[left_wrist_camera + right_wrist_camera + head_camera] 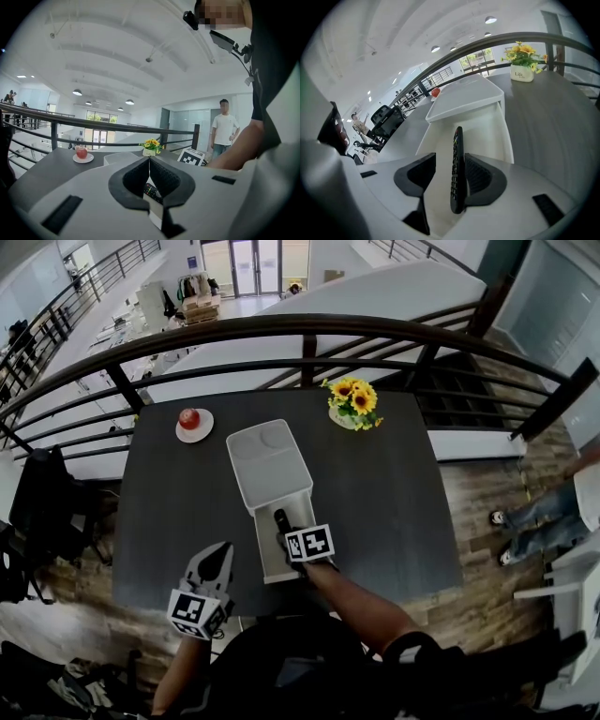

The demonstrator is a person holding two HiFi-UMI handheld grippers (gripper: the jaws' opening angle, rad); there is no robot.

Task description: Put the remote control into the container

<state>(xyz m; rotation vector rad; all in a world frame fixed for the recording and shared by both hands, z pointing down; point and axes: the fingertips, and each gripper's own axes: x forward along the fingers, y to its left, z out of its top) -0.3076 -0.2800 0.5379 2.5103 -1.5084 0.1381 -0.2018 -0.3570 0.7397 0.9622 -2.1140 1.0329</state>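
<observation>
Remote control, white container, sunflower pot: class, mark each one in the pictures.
remote control [457,168], right gripper view, middle of its button side.
white container [267,463], head view, its bare top panel.
sunflower pot [521,73], right gripper view, front of the white pot.

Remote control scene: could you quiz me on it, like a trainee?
1. True or false: the left gripper holds the remote.
2. What sits on the plate? A apple, B banana, C cup.
3. Fill in: the right gripper has its jaws ____ around the remote.
Key: 1 false; 2 A, the apple; 3 open.
</observation>
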